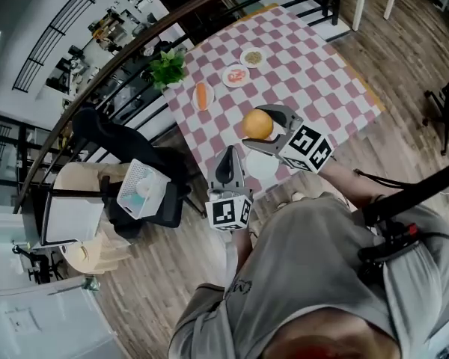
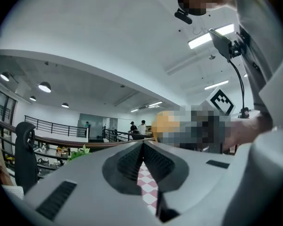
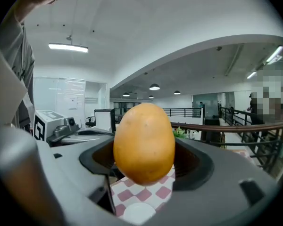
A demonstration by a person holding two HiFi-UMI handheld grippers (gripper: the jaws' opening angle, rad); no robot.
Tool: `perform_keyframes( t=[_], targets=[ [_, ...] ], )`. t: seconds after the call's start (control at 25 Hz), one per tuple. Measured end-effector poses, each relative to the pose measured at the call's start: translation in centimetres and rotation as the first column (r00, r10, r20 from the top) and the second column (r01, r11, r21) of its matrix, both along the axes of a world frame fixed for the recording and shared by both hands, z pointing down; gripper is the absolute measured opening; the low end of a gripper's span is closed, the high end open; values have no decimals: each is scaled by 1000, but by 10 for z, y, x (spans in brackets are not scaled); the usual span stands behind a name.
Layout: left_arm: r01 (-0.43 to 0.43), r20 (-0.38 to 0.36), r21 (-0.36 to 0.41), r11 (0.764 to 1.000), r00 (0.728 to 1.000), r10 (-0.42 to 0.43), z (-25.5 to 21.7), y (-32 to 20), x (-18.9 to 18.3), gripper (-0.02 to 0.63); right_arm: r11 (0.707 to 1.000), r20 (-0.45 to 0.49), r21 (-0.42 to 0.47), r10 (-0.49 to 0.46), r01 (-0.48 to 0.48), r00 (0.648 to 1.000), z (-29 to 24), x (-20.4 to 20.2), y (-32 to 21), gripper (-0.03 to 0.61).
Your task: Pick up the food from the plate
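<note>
I have the potato [image 3: 144, 142] clamped in my right gripper [image 1: 259, 129] above the plate [image 3: 138, 214], left gripper [image 2: 142, 149] closed and empty; next, I'd carry it clear.

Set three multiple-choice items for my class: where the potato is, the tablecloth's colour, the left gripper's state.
1. Where is the potato? A in a bowl; B in the right gripper; C on a shelf.
2. The cloth is checked: A pink and white; B blue and white; C green and black.
3. The left gripper is: A shut, empty; B open; C shut on a spoon.
Key: 1 B, its jaws clamp the potato; 2 A, pink and white squares; 3 A, jaws together, nothing between.
</note>
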State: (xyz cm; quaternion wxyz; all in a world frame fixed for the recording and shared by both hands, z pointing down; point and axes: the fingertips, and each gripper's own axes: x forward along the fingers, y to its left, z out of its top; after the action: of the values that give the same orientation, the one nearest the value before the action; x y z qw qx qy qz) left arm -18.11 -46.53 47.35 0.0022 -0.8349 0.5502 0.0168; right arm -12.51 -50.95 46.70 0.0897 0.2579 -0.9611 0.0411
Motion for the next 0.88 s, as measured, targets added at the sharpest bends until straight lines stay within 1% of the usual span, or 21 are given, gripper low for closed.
perform_keyframes(
  t=[0.08, 0.12, 0.2, 0.28, 0.36, 0.56, 0.68, 0.88],
  targets=[
    [-13, 24, 16, 1000, 1000, 13, -7, -2, 2, 9, 999, 23, 18, 29, -29, 999, -8, 8, 4, 347],
    [-17, 24, 19, 1000, 1000, 17, -10, -3, 3, 9, 999, 34, 23, 44, -44, 998, -11, 12, 5, 348],
    [-24, 9, 24, 999, 1000, 24, -14, -4, 2, 9, 997, 50, 35, 67, -68, 997, -17, 19, 7, 347],
    [-26, 0, 24, 999, 1000, 26, -16, -2, 1, 9, 995, 46, 54, 79, -82, 996, -19, 23, 10, 347],
    [-23, -5, 18, 1000, 1000, 23, -16, 1, -3, 9, 995, 49, 64, 78, -81, 996, -19, 22, 10, 347],
    [0, -25, -12, 1000, 1000, 0, -8, 11, -18, 11, 993, 73, 51, 99, -103, 992, -11, 19, 11, 347],
    [10, -41, -17, 1000, 999, -10, -6, 12, -26, 9, 992, 78, 62, 105, -110, 991, -12, 17, 10, 347],
    [-1, -60, -20, 1000, 998, 0, -2, 11, -27, 9, 994, 58, 58, 88, -91, 994, -7, 8, 19, 347]
  ],
)
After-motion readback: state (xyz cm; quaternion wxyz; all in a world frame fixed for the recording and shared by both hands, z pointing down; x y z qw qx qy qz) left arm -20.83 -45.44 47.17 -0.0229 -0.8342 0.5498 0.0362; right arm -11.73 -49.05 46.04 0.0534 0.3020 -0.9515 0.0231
